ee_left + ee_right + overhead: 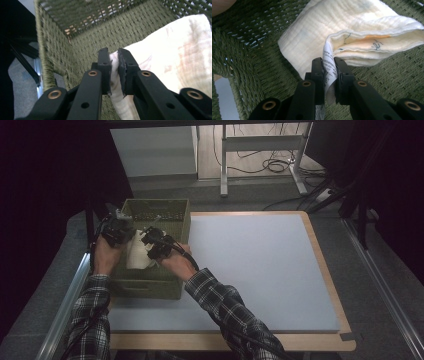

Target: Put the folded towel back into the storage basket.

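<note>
Muslin cloth (352,27) — cream, folded, crinkled in weave — lies inside the green woven basket (177,217), against its floor and left wall. It looks light and entirely limp: nothing in it will hold a shape, so lifting from one point should let the rest sag and unfold. The weave seems grippy, not slick, and hardly fragile, though the basket's rough wicker could snag a trailing edge.

Both grippers reach into the basket from its near side. The left gripper (114,62) has its jaws pinched on a fold at the cloth's edge beside the basket's left wall, fabric bunched between the pads. The right gripper (328,68) is clamped on the printed care label (329,62) that hangs from the cloth's folded corner — possibly with a sliver of cloth too, though the jaws hide that.

A label is a weak handle; my judgement is that a hold on the doubled hem just behind it would carry the weight better and keep the layers together.
</note>
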Demonstrator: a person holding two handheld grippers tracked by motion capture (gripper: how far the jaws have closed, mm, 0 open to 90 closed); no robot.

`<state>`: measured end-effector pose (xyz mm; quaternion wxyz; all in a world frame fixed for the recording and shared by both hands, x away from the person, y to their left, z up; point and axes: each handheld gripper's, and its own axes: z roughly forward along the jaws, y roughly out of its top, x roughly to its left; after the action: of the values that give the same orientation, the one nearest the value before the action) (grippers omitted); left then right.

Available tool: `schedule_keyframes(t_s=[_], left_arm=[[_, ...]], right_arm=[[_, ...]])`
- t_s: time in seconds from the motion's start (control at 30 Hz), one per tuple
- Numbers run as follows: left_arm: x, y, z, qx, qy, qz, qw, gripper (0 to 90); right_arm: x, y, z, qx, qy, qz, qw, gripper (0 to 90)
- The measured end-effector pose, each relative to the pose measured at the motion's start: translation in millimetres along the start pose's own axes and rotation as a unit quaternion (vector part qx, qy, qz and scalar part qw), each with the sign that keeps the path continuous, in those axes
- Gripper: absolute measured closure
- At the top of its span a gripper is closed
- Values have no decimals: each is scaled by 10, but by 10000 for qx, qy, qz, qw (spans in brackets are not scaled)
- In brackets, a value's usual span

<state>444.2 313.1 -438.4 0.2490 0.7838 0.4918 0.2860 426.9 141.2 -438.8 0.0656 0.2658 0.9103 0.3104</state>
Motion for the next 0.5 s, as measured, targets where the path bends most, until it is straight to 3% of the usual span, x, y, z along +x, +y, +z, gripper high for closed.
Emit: schedule_keyframes(t_s=[0.2, 0.5], left_arm=[[13, -14, 45, -1, -38, -198, 9998, 651], [-23, -21, -81, -327, -205, -420, 9984, 489]], right_arm=[[-23, 3, -15, -57, -124, 2, 9999, 673], [-157, -69, -163, -424, -154, -25, 9990, 585]])
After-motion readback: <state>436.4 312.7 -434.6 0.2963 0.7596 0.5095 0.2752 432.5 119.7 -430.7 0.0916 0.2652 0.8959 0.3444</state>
